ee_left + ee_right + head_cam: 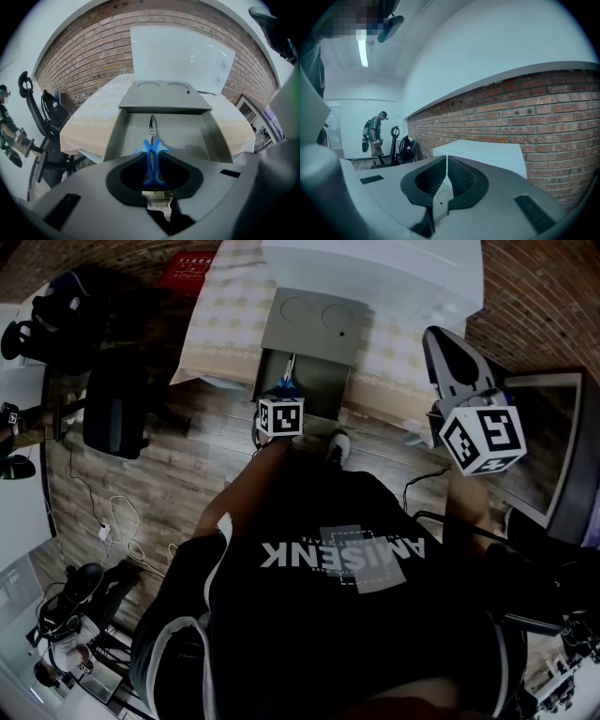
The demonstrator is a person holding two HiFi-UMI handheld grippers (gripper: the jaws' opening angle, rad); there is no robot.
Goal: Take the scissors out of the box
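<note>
The scissors [151, 154] have blue handles and thin metal blades that point away from me. My left gripper [152, 161] is shut on the handles and points steeply down over the open grey box [187, 136]. In the head view the scissors [287, 383] show just beyond the left gripper [284, 396], above the box [323, 381], whose lid [312, 322] lies folded back. The right gripper [436, 338] is raised at the right, away from the box. Its jaws [447, 161] are shut with nothing between them, aimed at a brick wall.
The box rests on a table with a pale checked cloth [225, 315]. A white board [375, 268] stands behind it against the brick wall [84, 61]. An office chair [112, 399] stands left, a monitor [553, 456] right. Cables [117, 521] lie on the floor. A person [375, 133] stands far off.
</note>
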